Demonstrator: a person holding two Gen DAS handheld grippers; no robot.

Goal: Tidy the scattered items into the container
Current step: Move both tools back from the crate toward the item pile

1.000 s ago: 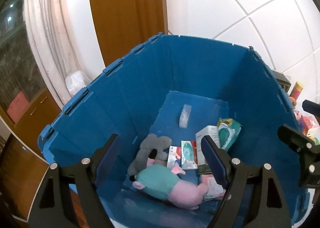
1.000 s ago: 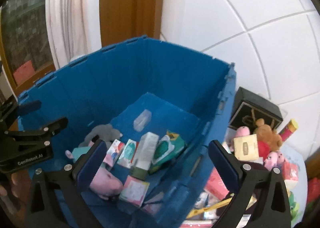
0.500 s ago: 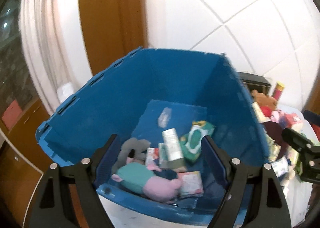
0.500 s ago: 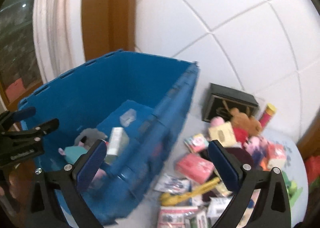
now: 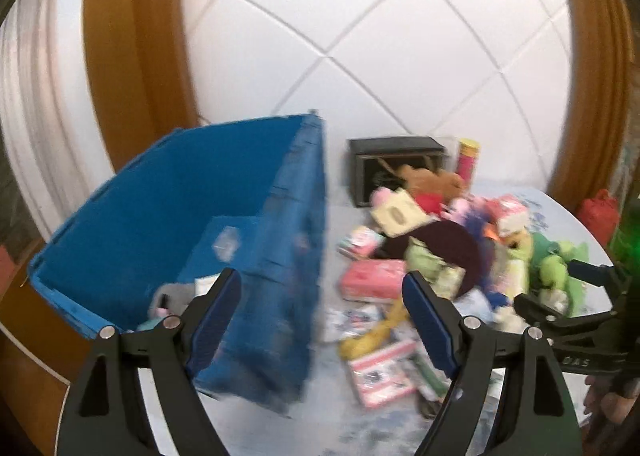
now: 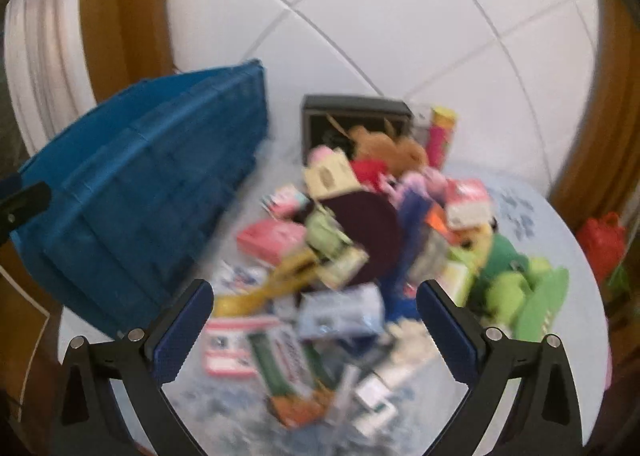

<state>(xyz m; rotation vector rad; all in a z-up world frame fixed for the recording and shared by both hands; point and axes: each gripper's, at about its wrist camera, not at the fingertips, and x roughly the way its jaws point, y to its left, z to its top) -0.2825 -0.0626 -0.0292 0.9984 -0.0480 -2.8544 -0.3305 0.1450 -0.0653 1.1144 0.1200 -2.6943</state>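
Beside the heap (image 6: 360,240), the blue container (image 5: 168,215) apparently runs lengthwise toward the wall.

Pale round table (image 6: 532,211) – blue crate (image 6: 132,191) at left, jumbled toys and packets (image 6: 352,240) (blurred) beside it.

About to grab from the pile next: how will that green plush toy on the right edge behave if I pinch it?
The green plush toy looks soft and lumpy, so it will probably squash and flop rather than hold shape. It seems bulky but likely light. It lies against neighbouring packets, so lifting may drag them. The right hand-held gripper stands open, probably wide enough for a limb.
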